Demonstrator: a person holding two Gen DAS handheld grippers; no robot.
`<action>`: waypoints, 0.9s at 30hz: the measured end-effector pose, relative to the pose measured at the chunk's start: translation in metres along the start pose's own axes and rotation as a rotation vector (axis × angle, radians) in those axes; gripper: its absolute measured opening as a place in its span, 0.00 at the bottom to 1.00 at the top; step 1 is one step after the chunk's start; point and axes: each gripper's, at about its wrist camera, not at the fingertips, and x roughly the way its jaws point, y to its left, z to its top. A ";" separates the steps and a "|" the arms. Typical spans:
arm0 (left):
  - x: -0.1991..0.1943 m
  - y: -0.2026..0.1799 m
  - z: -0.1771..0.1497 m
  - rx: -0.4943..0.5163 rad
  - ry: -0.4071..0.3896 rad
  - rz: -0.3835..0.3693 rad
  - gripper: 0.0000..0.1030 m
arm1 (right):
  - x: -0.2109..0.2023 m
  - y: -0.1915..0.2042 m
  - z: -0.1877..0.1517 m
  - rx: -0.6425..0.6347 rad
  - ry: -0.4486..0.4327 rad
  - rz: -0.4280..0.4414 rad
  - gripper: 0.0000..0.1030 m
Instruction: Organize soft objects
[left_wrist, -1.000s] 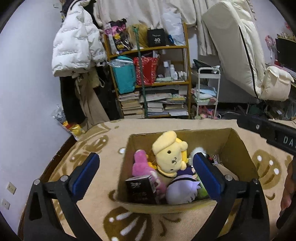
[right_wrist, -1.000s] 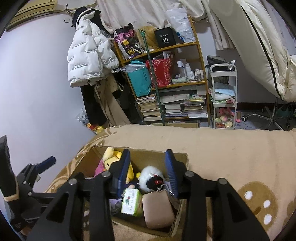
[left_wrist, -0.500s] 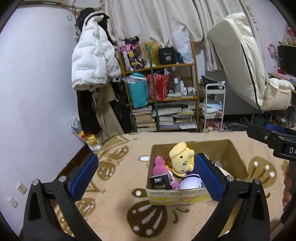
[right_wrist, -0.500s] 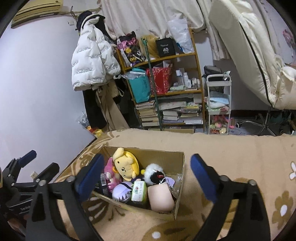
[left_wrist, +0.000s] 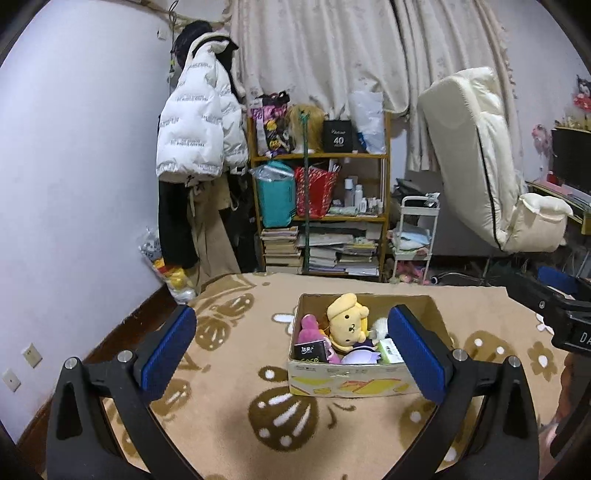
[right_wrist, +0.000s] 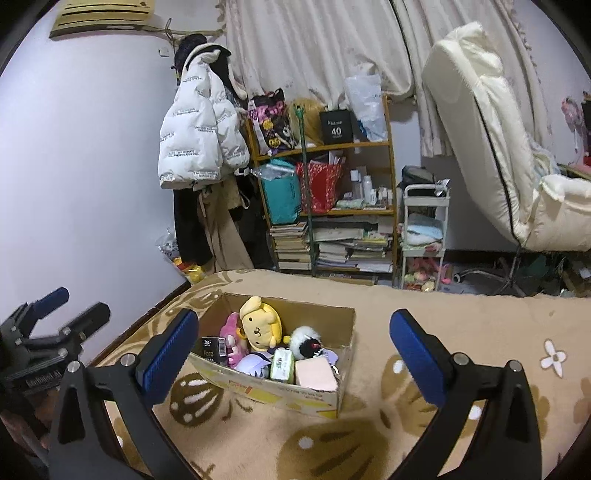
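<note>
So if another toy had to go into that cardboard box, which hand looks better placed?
Probably the left. Both the left gripper and right gripper are open and empty, but the cardboard box lies between the left's fingers, while the right sees it off toward its left finger.

A yellow plush (right_wrist: 260, 328) (pink one (right_wrist: 232, 338) beside it) fills the brown box (right_wrist: 325, 321) on a tan, brown-flowered blanket (right_wrist: 480, 332).

Black two-finger tool (left_wrist: 291, 349) frames, blue ribbed pads (right_wrist: 168, 352) (silver screws at the joints)
</note>
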 end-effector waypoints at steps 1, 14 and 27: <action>-0.004 0.000 -0.001 0.006 -0.006 0.010 0.99 | -0.006 -0.001 -0.001 -0.003 -0.018 -0.009 1.00; -0.031 0.013 -0.034 0.003 -0.024 0.073 0.99 | -0.031 0.004 -0.025 -0.071 -0.115 -0.049 1.00; -0.002 0.011 -0.056 0.012 0.025 0.064 0.99 | -0.001 -0.013 -0.053 -0.030 -0.019 -0.056 1.00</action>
